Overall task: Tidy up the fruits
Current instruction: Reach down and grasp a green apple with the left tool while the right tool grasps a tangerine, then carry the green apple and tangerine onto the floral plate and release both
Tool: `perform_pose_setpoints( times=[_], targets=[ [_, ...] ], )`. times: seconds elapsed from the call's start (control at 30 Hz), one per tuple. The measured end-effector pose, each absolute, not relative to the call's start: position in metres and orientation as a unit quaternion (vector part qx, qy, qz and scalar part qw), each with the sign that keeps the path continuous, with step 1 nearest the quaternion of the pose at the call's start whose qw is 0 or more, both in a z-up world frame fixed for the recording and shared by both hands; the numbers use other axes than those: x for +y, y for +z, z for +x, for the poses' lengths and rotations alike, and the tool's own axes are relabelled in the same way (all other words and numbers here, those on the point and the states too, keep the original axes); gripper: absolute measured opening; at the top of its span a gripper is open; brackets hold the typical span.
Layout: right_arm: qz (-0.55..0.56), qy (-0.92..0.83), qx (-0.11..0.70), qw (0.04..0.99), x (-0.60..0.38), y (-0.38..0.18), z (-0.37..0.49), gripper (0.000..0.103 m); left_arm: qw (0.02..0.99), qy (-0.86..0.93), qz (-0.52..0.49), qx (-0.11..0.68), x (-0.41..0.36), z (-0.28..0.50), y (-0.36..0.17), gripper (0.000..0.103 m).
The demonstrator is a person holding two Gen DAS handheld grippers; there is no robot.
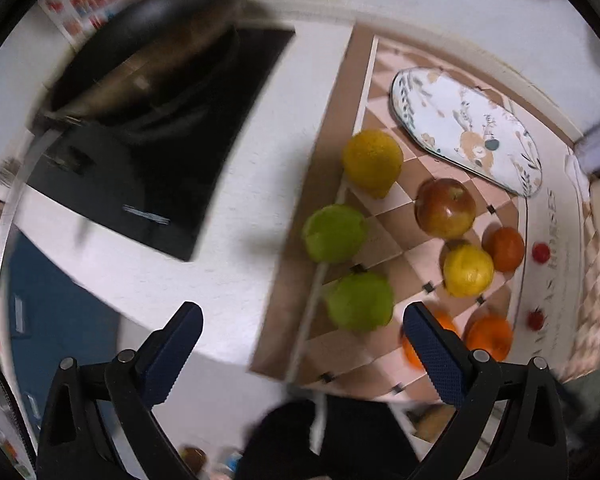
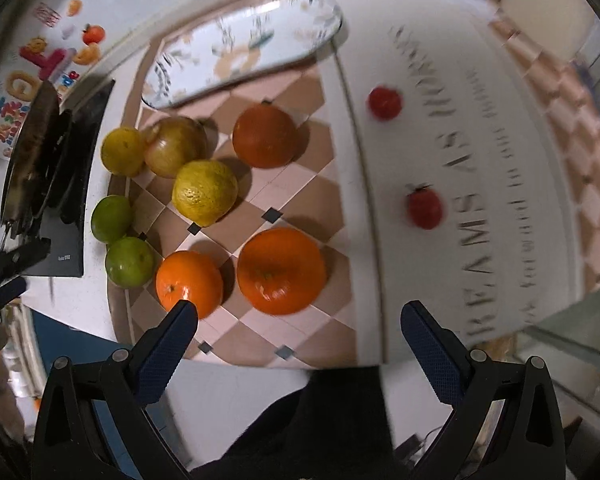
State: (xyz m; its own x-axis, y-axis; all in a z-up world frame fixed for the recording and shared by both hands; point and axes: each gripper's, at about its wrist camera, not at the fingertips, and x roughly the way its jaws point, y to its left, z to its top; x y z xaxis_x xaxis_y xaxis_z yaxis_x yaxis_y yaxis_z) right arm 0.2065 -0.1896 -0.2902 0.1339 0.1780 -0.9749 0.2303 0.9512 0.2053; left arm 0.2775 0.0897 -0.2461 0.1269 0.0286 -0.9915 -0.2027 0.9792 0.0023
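A white tabletop (image 2: 228, 392) carries a checkered mat (image 2: 300, 184) in pink and brown, with fruit scattered across it. The right gripper (image 2: 299, 314) hangs above the mat's near edge, jaws wide apart and empty; just beyond them sit a large orange (image 2: 281, 271) and a smaller orange (image 2: 189, 283), then a dimpled lemon (image 2: 204, 192), two limes (image 2: 129, 261), and two small red tomatoes (image 2: 425, 208) on the mat's lettered white band. The left gripper (image 1: 303, 318) also has its jaws spread, holding nothing, a green lime (image 1: 360, 301) between them farther on. A floral oval tray (image 1: 466, 130) lies past the fruit; a black pan (image 1: 152, 52) stands left.
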Motion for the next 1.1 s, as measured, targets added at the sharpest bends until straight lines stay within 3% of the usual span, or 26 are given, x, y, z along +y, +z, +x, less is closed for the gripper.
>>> perform_pose_setpoints(
  times=[0.07,0.47,0.5,0.63,0.73,0.87,1.1],
  targets=[
    [0.163,-0.013,0.671,0.724,-0.186,-0.305,0.216,0.103,0.733,0.079,-0.076,0.672,0.093,0.299,-0.264,0.095],
    [0.188,-0.012,0.701,0.688,-0.181,-0.347,0.247,0.102,0.682,0.048,-0.036,0.729,0.065,0.351,-0.336,0.094],
    [0.19,-0.011,0.703,0.686,-0.18,-0.349,0.248,0.102,0.681,0.046,-0.034,0.73,0.063,0.351,-0.338,0.091],
    [0.192,-0.003,0.711,0.677,-0.173,-0.357,0.251,0.1,0.675,0.037,-0.02,0.736,0.055,0.351,-0.344,0.059],
    [0.19,-0.003,0.715,0.673,-0.165,-0.364,0.252,0.093,0.685,0.038,-0.007,0.727,0.051,0.35,-0.343,0.059],
    [0.176,-0.01,0.714,0.678,-0.158,-0.367,0.25,0.068,0.692,0.036,0.008,0.721,0.044,0.347,-0.34,0.058],
    [0.171,-0.009,0.703,0.69,-0.156,-0.365,0.246,0.067,0.698,0.036,0.021,0.715,0.024,0.336,-0.329,0.058]
  ],
)
